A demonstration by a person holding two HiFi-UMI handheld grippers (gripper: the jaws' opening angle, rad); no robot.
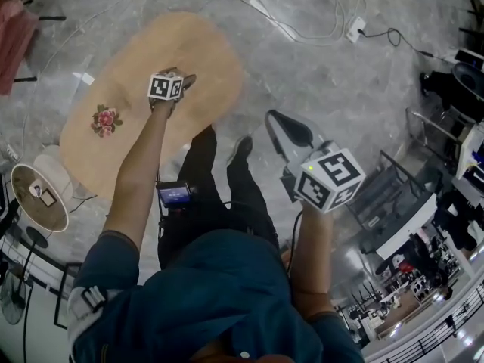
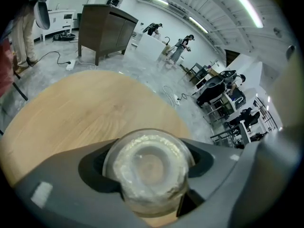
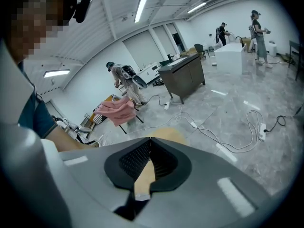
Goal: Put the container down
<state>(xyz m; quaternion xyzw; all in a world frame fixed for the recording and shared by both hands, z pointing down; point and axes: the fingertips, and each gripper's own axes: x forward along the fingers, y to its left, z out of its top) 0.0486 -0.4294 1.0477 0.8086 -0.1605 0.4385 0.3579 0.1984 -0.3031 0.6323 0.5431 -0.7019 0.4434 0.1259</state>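
Observation:
In the left gripper view my left gripper (image 2: 149, 163) is shut on a clear round container (image 2: 148, 167), whose rim is whitish; it hangs over the near edge of a light wooden oval table (image 2: 85, 110). From the head view the left gripper (image 1: 181, 79) is low over the middle of the table (image 1: 204, 48), and the marker cube and hand hide the container. My right gripper (image 1: 282, 127) is off the table's right side, over the floor. Its jaws (image 3: 149, 140) meet at the tips and hold nothing.
A small pink flower piece (image 1: 106, 119) lies on the table's left part. A round white stand (image 1: 39, 197) sits by the table's lower left. Cables and a power strip (image 1: 354, 27) cross the grey floor. Chairs and desks (image 1: 393, 195) crowd the right side.

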